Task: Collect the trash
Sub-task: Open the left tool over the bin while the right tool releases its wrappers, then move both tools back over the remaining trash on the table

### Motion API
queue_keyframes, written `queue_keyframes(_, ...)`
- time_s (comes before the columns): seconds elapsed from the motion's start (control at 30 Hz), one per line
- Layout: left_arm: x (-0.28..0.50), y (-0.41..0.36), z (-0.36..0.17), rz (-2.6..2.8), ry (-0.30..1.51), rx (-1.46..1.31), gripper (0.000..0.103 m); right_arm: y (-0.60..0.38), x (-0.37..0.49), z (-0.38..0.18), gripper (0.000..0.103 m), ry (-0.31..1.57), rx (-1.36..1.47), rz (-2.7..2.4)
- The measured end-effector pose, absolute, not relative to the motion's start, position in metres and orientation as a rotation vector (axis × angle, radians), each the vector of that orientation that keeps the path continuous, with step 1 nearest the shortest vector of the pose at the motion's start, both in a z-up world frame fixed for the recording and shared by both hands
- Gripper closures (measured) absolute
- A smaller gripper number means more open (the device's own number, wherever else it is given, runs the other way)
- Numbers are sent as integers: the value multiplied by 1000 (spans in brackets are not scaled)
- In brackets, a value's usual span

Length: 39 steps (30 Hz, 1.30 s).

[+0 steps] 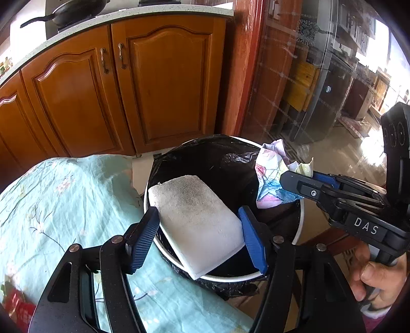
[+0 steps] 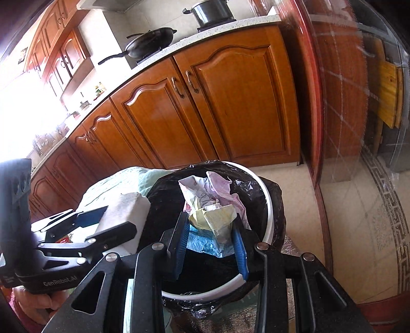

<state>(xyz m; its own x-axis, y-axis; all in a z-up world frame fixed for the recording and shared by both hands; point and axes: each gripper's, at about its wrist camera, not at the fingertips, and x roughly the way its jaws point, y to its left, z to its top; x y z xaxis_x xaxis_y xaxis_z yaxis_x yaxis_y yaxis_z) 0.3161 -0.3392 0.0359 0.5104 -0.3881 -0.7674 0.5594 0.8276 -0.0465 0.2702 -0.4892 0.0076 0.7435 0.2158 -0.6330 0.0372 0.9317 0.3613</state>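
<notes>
My left gripper (image 1: 200,237) is shut on a dirty white sponge block (image 1: 194,220) and holds it over the near-left rim of the white bin (image 1: 299,225) lined with a black bag (image 1: 205,158). My right gripper (image 2: 211,243) is shut on a crumpled wad of printed paper and wrappers (image 2: 210,205), held above the bin's (image 2: 266,205) opening. In the left wrist view the right gripper (image 1: 297,179) comes in from the right with the paper (image 1: 271,171). In the right wrist view the left gripper (image 2: 102,222) and sponge (image 2: 125,207) sit at left.
A table with a pale green flowered cloth (image 1: 64,205) lies left of the bin. Wooden kitchen cabinets (image 1: 159,84) stand behind, with a black pan (image 2: 151,42) and a pot (image 2: 210,11) on the counter. A glass sliding door (image 1: 320,76) is at right. Tiled floor (image 2: 358,205) lies right.
</notes>
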Motion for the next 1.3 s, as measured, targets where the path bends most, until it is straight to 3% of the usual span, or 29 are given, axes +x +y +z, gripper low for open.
queue_keyframes(0.13,318,-346,29,-562,889,251,31,-492,279,5,66,757,366,107)
queue_keyframes(0.2,318,-346,26,-547,900,263,27,-494,284,2,56,776,378,115)
queue_keyframes(0.37,315,-340,25,-550,899,249,23,-496,287,0,42,777,401,116)
queue_keyframes(0.67,291,-311,46,-537,852,174,23,-500,263,6,40,718,448,91)
queue_keyframes(0.8,270,-281,57,-517,825,111,23,-494,248,11,28,688,468,91)
queue_keyframes(1.3,198,-144,63,-367,754,-81,20,-400,197,12,20,673,464,215)
